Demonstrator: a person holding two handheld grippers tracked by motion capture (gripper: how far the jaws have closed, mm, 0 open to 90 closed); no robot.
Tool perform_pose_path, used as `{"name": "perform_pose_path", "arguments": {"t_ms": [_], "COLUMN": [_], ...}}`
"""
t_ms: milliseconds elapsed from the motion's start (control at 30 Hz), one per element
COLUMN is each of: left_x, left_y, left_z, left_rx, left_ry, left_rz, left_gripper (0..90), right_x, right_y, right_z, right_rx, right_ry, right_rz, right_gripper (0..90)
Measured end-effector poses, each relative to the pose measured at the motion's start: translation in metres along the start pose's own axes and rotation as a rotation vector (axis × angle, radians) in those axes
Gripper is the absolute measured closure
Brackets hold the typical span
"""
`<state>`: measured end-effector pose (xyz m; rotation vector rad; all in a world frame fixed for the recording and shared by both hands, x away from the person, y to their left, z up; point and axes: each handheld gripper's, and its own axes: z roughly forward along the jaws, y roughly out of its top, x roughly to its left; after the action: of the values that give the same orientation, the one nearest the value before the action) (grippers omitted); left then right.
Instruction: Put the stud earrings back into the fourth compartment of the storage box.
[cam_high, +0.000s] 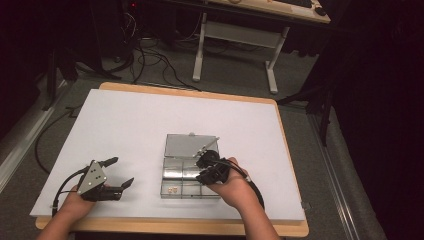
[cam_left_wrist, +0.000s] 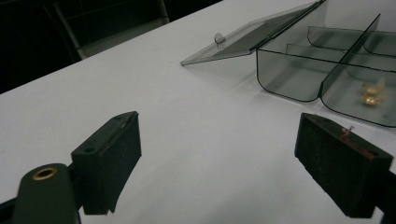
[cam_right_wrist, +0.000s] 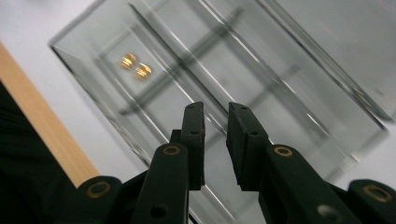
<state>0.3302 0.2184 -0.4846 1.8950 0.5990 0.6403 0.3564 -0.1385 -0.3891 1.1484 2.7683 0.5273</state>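
Observation:
A clear plastic compartment box (cam_high: 166, 172) lies at the middle of the white board, its lid (cam_high: 190, 146) folded open at the far side. Two small gold parts (cam_high: 173, 189) rest in its near-left compartment. My right gripper (cam_high: 200, 169) hovers over the box's right half. In the right gripper view its jaws (cam_right_wrist: 215, 112) stand a narrow gap apart with nothing between them, above the box (cam_right_wrist: 187, 56) and the gold parts (cam_right_wrist: 135, 65). My left gripper (cam_high: 123, 171) rests on the board left of the box, wide open (cam_left_wrist: 226, 158) and empty, facing the box (cam_left_wrist: 303, 70), lid (cam_left_wrist: 247, 39) and gold parts (cam_left_wrist: 373, 92).
The white board (cam_high: 130, 125) covers a wooden table whose edge (cam_high: 175, 227) runs along the near side and shows in the right gripper view (cam_right_wrist: 46, 135). Beyond the table, a desk frame (cam_high: 240, 30) and cables (cam_high: 150, 60) stand on the floor.

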Motion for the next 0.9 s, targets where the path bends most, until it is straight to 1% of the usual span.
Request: {"name": "perform_pose_path", "arguments": {"t_ms": [33, 67, 100, 200, 267, 300, 467, 567, 633, 667, 733, 800, 867, 900], "left_x": [0.0, 0.0, 0.0, 0.0, 0.0, 0.0, -0.001, -0.001, -0.001, -0.001, -0.001, -0.001, -0.002, -0.002], "left_y": [0.0, 0.0, 0.0, 0.0, 0.0, 0.0, 0.0, 0.0, 0.0, 0.0, 0.0, 0.0, 0.0, 0.0], "left_z": [0.0, 0.0, 0.0, 0.0, 0.0, 0.0, 0.001, 0.001, 0.001, 0.001, 0.001, 0.0, 0.0, 0.0], "left_rx": [0.0, 0.0, 0.001, 0.003, 0.003, 0.004, 0.005, 0.004, 0.004, 0.004, 0.002, 0.002, 0.0, 0.0], "left_ry": [0.0, 0.001, 0.001, 0.003, 0.004, 0.005, 0.01, 0.012, 0.014, 0.014, 0.017, 0.019, 0.021, 0.021], "left_rz": [0.0, -0.001, -0.002, -0.001, 0.0, 0.002, 0.005, 0.003, 0.002, 0.001, -0.001, 0.0, 0.005, 0.006], "left_gripper": [15.0, 15.0, 15.0, 15.0, 15.0, 15.0, 15.0, 15.0, 15.0, 15.0, 15.1, 15.0, 15.0, 15.0], "right_x": [-0.004, -0.008, -0.012, -0.025, -0.031, -0.036, -0.055, -0.065, -0.071, -0.073, -0.076, -0.078, -0.079, -0.08], "right_y": [-0.004, -0.009, -0.014, -0.028, -0.038, -0.043, -0.07, -0.086, -0.097, -0.101, -0.108, -0.114, -0.12, -0.123], "right_z": [-0.002, -0.005, -0.008, -0.015, -0.018, -0.02, -0.026, -0.025, -0.024, -0.023, -0.022, -0.022, -0.021, -0.02], "right_rx": [-0.002, -0.005, -0.009, -0.017, -0.027, -0.038, -0.064, -0.072, -0.085, -0.097, -0.105, -0.14, -0.192, -0.234], "right_ry": [-0.009, -0.02, -0.024, -0.044, -0.061, -0.073, -0.097, -0.103, -0.097, -0.094, -0.1, -0.116, -0.138, -0.15], "right_rz": [0.015, 0.016, 0.033, 0.057, 0.089, 0.082, 0.151, 0.188, 0.211, 0.226, 0.239, 0.243, 0.256, 0.265], "right_gripper": [78.3, 78.3, 78.2, 78.0, 75.8, 75.0, 70.9, 67.8, 65.6, 64.6, 61.8, 56.1, 47.9, 44.6]}}
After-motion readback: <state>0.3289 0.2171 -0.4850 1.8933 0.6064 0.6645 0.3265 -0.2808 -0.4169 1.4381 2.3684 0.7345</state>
